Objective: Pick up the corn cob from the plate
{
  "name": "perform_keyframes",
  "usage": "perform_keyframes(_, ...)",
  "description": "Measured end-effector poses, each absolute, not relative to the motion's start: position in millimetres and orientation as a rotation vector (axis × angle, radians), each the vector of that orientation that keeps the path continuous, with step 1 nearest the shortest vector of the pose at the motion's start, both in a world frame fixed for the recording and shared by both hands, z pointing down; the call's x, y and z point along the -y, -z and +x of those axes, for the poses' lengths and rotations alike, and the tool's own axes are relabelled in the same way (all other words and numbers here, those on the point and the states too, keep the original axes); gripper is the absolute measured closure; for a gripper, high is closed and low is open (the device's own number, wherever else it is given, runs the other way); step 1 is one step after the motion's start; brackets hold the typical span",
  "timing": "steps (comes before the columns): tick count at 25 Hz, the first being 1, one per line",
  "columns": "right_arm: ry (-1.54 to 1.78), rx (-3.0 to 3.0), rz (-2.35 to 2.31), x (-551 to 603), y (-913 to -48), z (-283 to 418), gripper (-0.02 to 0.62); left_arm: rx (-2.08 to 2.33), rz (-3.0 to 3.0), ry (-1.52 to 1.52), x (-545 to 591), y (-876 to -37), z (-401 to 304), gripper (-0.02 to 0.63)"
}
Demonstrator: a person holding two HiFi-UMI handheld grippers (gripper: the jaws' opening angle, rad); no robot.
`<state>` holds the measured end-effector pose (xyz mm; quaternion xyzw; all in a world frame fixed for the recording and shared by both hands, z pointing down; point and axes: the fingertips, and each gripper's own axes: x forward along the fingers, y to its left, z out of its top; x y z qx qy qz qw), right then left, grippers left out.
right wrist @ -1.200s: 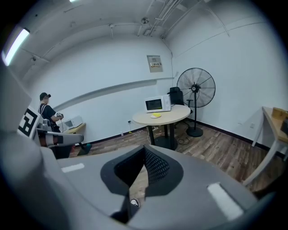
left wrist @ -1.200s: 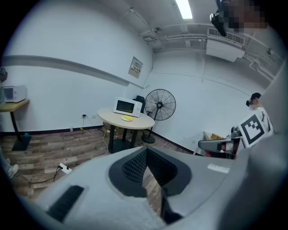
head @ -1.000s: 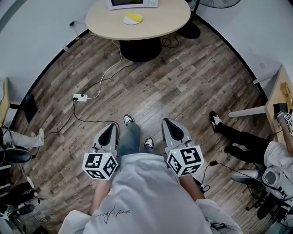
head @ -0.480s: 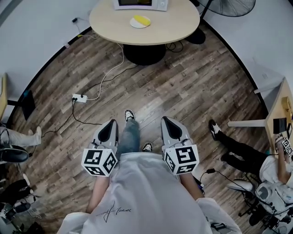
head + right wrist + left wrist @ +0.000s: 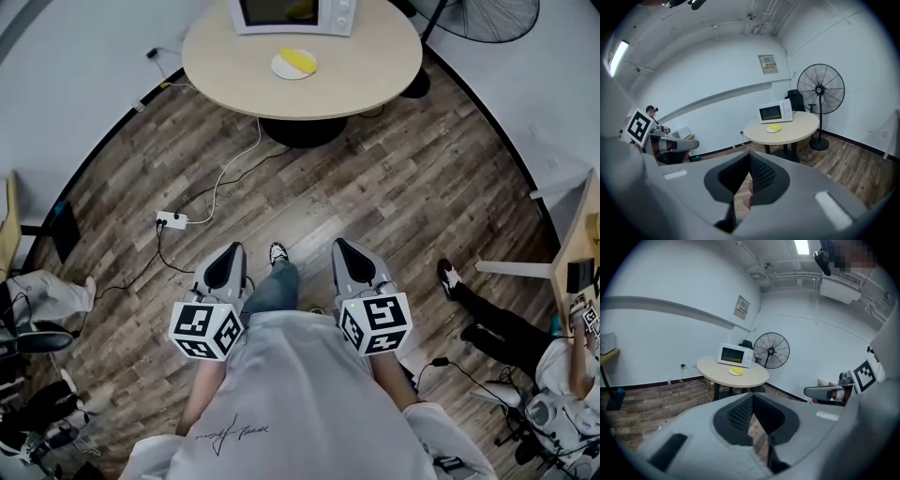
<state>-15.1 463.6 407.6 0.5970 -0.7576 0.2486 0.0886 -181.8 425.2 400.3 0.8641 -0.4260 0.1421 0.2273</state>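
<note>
A yellow corn cob point(image 5: 300, 60) lies on a small white plate point(image 5: 284, 67) on the round beige table point(image 5: 361, 70), far ahead of me across the wooden floor. The corn cob point(image 5: 736, 370) shows small in the left gripper view, and the corn cob point(image 5: 775, 127) likewise in the right gripper view. My left gripper point(image 5: 231, 250) and right gripper point(image 5: 345, 247) are held side by side at waist height, well short of the table. Both have their jaws shut with nothing between them.
A white microwave point(image 5: 291, 13) stands behind the plate, and a pedestal fan point(image 5: 487, 13) to the table's right. A power strip point(image 5: 171, 221) and cables lie on the floor at left. A seated person's legs point(image 5: 497, 319) stretch in from the right; another person's legs point(image 5: 37, 292) are at left.
The table, plate and microwave have slid down the head view and grown nearer as I walk towards them. Both grippers keep their pose and stay shut.
</note>
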Motion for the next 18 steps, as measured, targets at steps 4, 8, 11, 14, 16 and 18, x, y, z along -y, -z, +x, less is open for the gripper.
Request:
perform_keyframes(4,-0.747,2.263,1.785,-424.1,-401.9,-12.6,0.583,1.125,2.427,-0.413,-385.0,-391.1,-172.6,0.617)
perform_keyframes(8,-0.753,2.252,1.808,-385.0,-398.0,-12.5,0.583,1.093,2.447,-0.432,-348.5,-388.0,-171.7,0.617)
perform_keyframes(11,-0.747,2.244,1.825,-354.1,-393.9,-14.3,0.583,1.075,2.462,-0.441,-318.3,-385.4,-175.2,0.616)
perform_keyframes(14,-0.749,2.235,1.826,-326.5,-392.6,-17.3,0.583,1.042,2.490,-0.441,-291.5,-381.3,-176.1,0.615)
perform_keyframes(16,-0.762,2.227,1.829,-311.4,-393.0,-19.6,0.583,1.024,2.502,-0.441,-277.7,-380.5,-177.1,0.615)
perform_keyframes(18,-0.778,2.220,1.835,-296.0,-393.5,-23.1,0.583,1.011,2.510,-0.439,-262.9,-381.5,-179.8,0.615)
